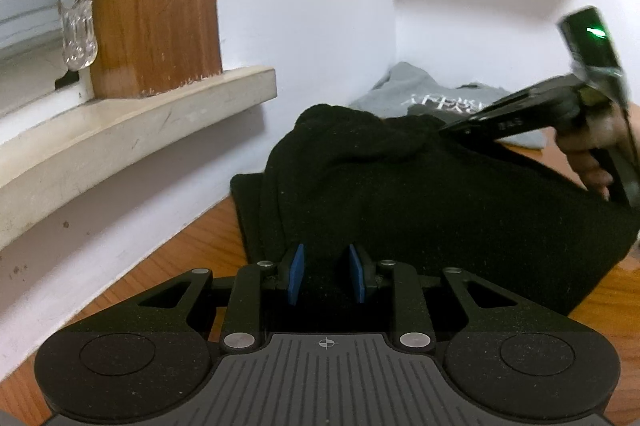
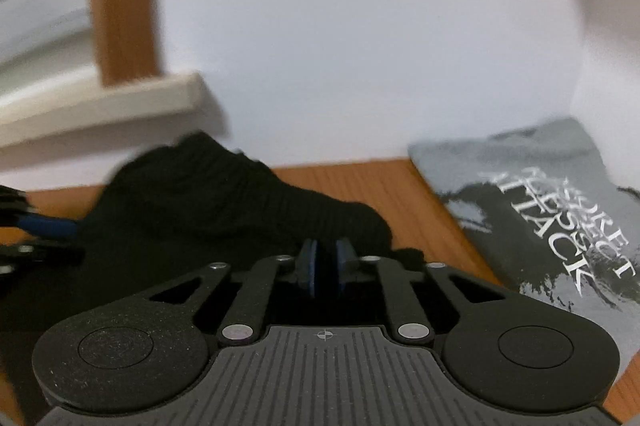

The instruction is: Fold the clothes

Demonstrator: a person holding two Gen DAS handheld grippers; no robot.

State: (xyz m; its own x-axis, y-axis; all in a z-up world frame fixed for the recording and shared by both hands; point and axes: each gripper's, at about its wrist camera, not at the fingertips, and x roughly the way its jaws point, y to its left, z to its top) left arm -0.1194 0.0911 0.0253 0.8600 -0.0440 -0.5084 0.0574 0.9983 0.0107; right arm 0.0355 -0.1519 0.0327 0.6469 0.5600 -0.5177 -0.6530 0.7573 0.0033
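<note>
While both grippers work a black garment [image 1: 400, 186] on a wooden table [image 2: 360, 182], a fold forms.
Left gripper [image 1: 326, 272] gapes over cloth; right gripper [image 2: 325, 266] pinches an edge: lift evenly, avoiding the grey shirt [image 2: 540, 210].

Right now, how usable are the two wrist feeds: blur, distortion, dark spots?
Left wrist: mostly sharp, heavy fisheye bend on the window sill; black garment shows little texture; right gripper blurred. Right wrist: motion blur throughout, sill smeared, print on the grey shirt still readable.
</note>
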